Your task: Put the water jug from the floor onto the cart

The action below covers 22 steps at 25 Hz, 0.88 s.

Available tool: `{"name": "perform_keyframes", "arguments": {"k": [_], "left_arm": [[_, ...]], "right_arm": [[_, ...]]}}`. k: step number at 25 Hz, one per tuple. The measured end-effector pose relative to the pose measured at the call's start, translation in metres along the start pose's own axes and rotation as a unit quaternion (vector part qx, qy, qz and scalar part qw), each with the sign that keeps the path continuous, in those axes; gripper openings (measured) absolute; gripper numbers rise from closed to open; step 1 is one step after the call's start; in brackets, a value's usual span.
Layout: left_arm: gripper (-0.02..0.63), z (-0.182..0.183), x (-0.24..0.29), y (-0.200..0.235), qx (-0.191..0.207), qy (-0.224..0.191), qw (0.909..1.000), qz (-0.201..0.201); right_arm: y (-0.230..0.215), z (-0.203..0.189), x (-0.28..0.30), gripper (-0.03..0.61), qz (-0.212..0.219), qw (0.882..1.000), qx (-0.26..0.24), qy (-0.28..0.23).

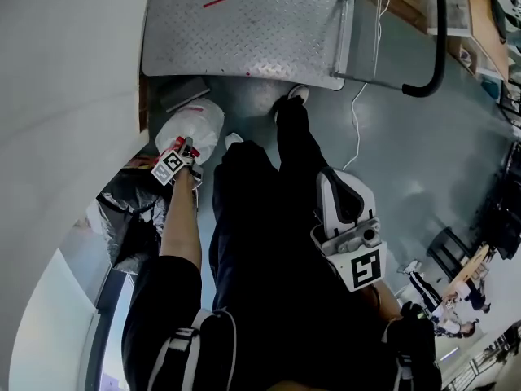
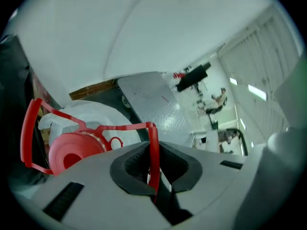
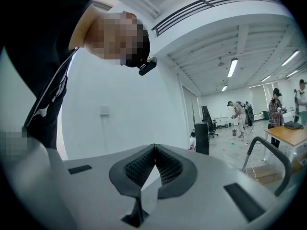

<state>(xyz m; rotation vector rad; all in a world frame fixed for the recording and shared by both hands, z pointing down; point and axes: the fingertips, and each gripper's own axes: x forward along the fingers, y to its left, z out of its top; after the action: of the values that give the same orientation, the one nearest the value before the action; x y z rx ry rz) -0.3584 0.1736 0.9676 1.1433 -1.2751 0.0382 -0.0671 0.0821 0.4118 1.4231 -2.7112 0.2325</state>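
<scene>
The water jug [image 1: 195, 129], whitish with a red cap and a thin red carrying handle, stands on the floor just in front of the cart's diamond-plate deck [image 1: 244, 23]. My left gripper [image 1: 186, 147] points down at the jug's top. In the left gripper view its jaws [image 2: 153, 150] are shut on the red handle [image 2: 120, 127], which loops back to the red cap [image 2: 72, 152] on the jug body [image 2: 91, 111]. My right gripper [image 1: 332, 182] hangs beside the person's leg, away from the jug. Its jaws [image 3: 154, 148] are shut with nothing between them.
The cart's black push handle [image 1: 435, 39] rises at the upper right. A white cable [image 1: 356, 112] trails across the floor. A black bag [image 1: 130, 210] lies by the white wall at left, a grey block [image 1: 183, 94] beside the jug. People stand far off at right [image 1: 456, 300].
</scene>
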Motion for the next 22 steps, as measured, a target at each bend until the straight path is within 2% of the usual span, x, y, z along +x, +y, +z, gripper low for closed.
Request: {"name": "perform_keyframes", "arguments": {"k": [2, 4, 7, 11, 14, 18, 22], "left_arm": [[0.043, 0.018, -0.018, 0.001, -0.046, -0.041, 0.9979, -0.019], [0.043, 0.017, -0.030, -0.015, -0.055, -0.045, 0.9972, -0.025], [0.043, 0.021, -0.037, -0.071, -0.028, -0.040, 0.9981, -0.036], [0.043, 0.035, -0.039, -0.153, 0.049, -0.022, 0.9979, -0.035], [0.043, 0.052, -0.040, -0.216, 0.089, -0.020, 0.9953, -0.032], [0.043, 0.075, -0.038, -0.285, 0.107, -0.037, 0.9936, -0.011], [0.043, 0.092, -0.022, -0.326, 0.125, -0.063, 0.9901, 0.010]], "right_arm": [[0.006, 0.006, 0.003, 0.014, 0.003, 1.000, 0.004, -0.013], [0.003, 0.018, 0.005, 0.014, 0.006, 1.000, 0.007, -0.019], [-0.019, 0.041, 0.012, 0.014, 0.014, 0.999, 0.010, -0.037], [-0.057, 0.077, 0.024, 0.014, 0.025, 0.997, 0.007, -0.079], [-0.098, 0.105, 0.034, 0.014, 0.034, 0.994, -0.001, -0.107], [-0.162, 0.128, 0.043, 0.014, 0.043, 0.991, -0.005, -0.125], [-0.221, 0.137, 0.051, 0.014, 0.034, 0.991, -0.004, -0.132]]}}
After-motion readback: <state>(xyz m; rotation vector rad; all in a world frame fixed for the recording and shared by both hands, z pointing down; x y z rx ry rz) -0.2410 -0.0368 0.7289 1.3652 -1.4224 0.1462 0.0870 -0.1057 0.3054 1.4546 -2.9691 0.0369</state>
